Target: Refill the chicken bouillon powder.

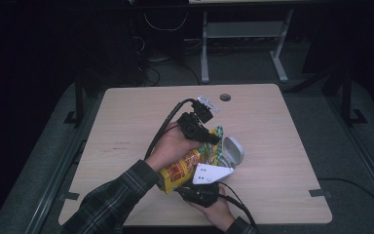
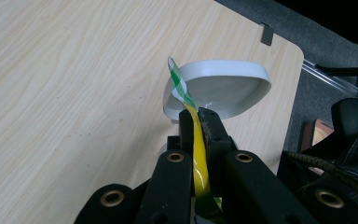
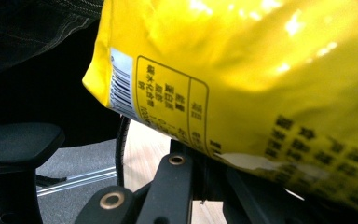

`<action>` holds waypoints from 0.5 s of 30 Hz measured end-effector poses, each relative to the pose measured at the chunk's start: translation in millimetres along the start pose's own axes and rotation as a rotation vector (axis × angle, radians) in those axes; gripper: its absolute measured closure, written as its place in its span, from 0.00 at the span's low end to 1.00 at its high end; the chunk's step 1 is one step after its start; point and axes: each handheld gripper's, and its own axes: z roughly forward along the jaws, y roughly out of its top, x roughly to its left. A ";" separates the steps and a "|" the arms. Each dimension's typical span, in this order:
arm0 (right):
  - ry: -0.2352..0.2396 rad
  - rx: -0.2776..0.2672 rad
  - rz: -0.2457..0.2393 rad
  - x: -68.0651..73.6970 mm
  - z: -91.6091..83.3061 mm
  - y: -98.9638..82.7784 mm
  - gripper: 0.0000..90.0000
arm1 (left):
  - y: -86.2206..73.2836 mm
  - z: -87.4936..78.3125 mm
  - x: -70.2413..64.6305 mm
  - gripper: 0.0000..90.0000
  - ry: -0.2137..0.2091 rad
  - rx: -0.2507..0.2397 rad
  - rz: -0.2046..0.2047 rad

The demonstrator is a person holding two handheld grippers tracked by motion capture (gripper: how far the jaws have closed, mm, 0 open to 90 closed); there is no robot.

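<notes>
Above the table (image 1: 126,126), left tool (image 2: 199,122) pinching yellow bag (image 3: 261,70), right tool's (image 1: 200,192) grip hidden

The table (image 2: 74,93) is pale matt wood grain. The yellow bag (image 3: 261,70) is glossy plastic film; the white bowl (image 2: 233,91) looks smooth, shiny plastic.
</notes>
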 end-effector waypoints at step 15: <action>0.000 -0.012 0.010 0.8 -0.6 0.5 1.00 | 0.9 0.1 -1.1 1.00 0.002 0.003 -0.002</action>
